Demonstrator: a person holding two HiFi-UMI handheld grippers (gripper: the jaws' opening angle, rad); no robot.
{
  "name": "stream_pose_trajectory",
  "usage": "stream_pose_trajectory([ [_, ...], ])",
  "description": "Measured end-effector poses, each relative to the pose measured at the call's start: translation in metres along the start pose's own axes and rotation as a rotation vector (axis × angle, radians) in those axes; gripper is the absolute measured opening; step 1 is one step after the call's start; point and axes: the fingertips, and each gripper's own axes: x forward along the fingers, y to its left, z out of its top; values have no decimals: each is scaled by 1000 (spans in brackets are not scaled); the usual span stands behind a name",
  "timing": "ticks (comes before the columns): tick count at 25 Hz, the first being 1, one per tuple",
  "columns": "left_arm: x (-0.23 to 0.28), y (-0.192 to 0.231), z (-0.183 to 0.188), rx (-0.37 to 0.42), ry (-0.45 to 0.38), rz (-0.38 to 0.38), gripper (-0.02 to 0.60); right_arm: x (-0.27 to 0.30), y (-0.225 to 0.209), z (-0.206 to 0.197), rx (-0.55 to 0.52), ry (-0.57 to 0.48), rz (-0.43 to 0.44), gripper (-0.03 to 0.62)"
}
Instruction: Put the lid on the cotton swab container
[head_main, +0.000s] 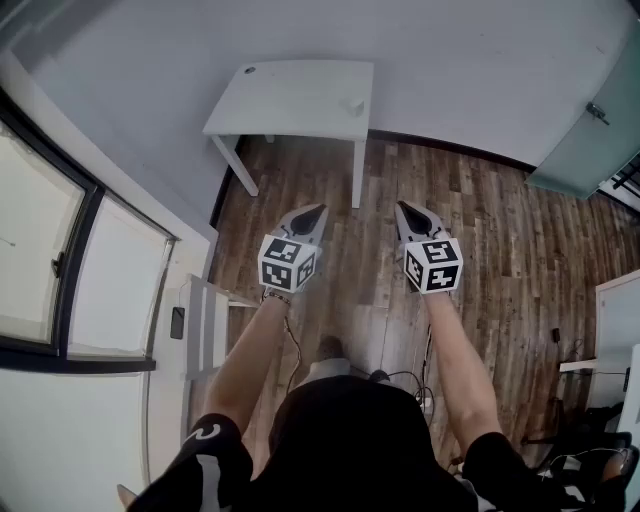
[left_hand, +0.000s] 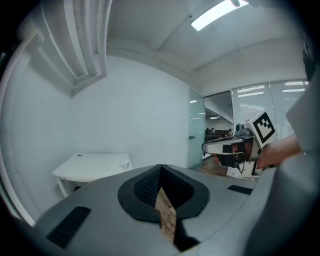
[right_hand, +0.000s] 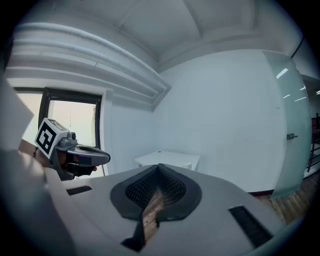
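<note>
A small pale container (head_main: 355, 103) stands near the right edge of a white table (head_main: 300, 95) by the far wall; I cannot make out a lid. In the left gripper view it is a small pale shape (left_hand: 124, 163) at the corner of the table (left_hand: 90, 169). Both grippers hang in the air over the wooden floor, well short of the table. My left gripper (head_main: 318, 210) is shut and holds nothing, and its tips (left_hand: 160, 167) meet. My right gripper (head_main: 402, 207) is shut and holds nothing too, with its tips (right_hand: 160, 166) together.
A window (head_main: 60, 270) fills the left wall, with a white radiator or shelf (head_main: 205, 320) below it. A frosted glass door (head_main: 590, 140) is at the right. Cables (head_main: 400, 380) lie on the floor by the person's feet. White furniture (head_main: 620, 320) stands at the right edge.
</note>
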Motion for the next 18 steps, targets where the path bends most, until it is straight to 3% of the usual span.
stream_pose_trajectory([
  [11, -1, 14, -8, 2, -6, -83, 25, 22, 21, -6, -3, 8, -31, 13],
  [18, -2, 25, -18, -15, -4, -95, 25, 32, 35, -15, -28, 30, -35, 14],
])
